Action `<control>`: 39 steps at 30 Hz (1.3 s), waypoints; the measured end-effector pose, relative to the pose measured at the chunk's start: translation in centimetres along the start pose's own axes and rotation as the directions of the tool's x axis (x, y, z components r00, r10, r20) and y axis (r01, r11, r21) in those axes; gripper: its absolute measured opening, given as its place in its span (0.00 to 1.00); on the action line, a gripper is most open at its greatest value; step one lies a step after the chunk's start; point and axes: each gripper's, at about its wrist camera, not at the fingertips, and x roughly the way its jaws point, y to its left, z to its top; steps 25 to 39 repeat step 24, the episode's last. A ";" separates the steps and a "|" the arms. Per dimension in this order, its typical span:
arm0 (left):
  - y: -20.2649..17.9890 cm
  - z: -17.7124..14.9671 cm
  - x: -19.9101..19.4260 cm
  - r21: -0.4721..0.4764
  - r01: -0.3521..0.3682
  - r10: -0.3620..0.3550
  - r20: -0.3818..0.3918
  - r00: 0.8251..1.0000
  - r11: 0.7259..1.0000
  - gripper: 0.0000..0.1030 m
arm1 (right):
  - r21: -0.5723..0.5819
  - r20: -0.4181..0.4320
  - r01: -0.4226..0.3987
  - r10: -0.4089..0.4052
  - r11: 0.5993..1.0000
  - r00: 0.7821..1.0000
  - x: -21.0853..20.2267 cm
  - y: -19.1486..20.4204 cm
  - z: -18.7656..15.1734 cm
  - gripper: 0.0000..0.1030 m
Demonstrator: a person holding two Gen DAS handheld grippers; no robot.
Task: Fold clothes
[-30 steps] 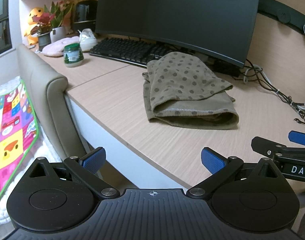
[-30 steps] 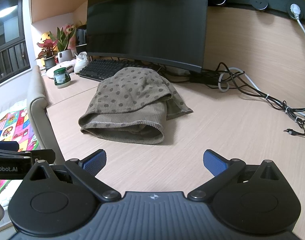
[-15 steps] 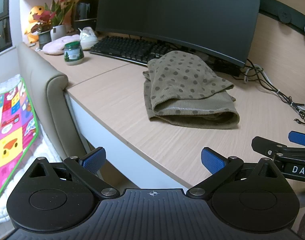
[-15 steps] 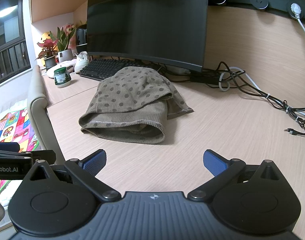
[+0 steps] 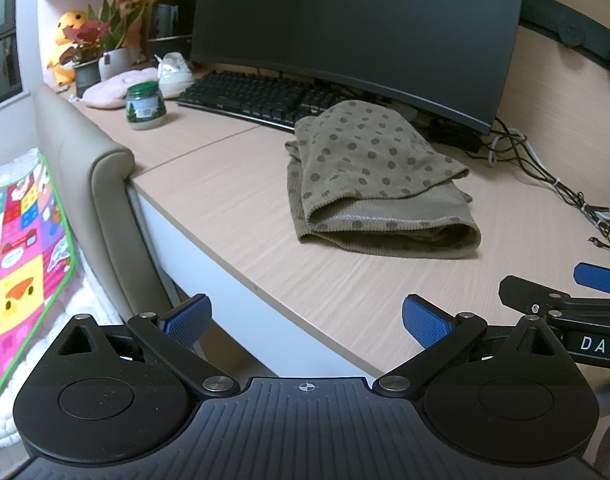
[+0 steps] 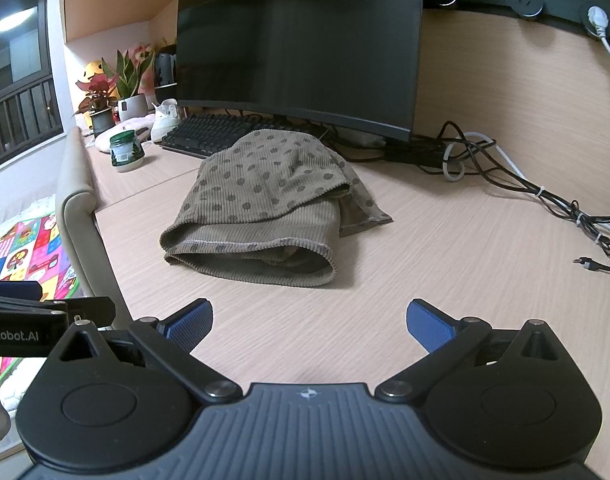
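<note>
Folded olive polka-dot corduroy garment [image 5: 369, 184] on pale wood-grain tabletop [image 5: 225, 200], before black keyboard [image 5: 257, 98] and dark curved monitor [image 5: 357, 28]. Left gripper [image 5: 305, 320] and right gripper [image 6: 309, 320] spread wide, empty, near tabletop's front edge.

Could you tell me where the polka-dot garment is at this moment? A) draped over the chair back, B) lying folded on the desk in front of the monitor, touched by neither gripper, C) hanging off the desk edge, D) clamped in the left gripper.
B: the polka-dot garment lies folded on the desk before the monitor, while the left gripper and right gripper are both open and apart from it.
</note>
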 end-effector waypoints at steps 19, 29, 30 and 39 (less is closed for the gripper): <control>-0.3 0.4 1.1 0.009 0.017 -0.017 -0.003 1.000 1.000 1.00 | 0.025 -0.017 0.002 -0.002 1.000 1.000 1.0 -0.7 0.2 1.00; 0.1 1.1 1.6 -0.006 0.011 -0.010 0.014 1.000 1.000 1.00 | 0.032 -0.023 0.006 -0.005 0.999 1.000 1.4 -0.7 0.5 1.00; 0.1 1.1 1.6 -0.006 0.011 -0.010 0.014 1.000 1.000 1.00 | 0.032 -0.023 0.006 -0.005 0.999 1.000 1.4 -0.7 0.5 1.00; 0.1 1.1 1.6 -0.006 0.011 -0.010 0.014 1.000 1.000 1.00 | 0.032 -0.023 0.006 -0.005 0.999 1.000 1.4 -0.7 0.5 1.00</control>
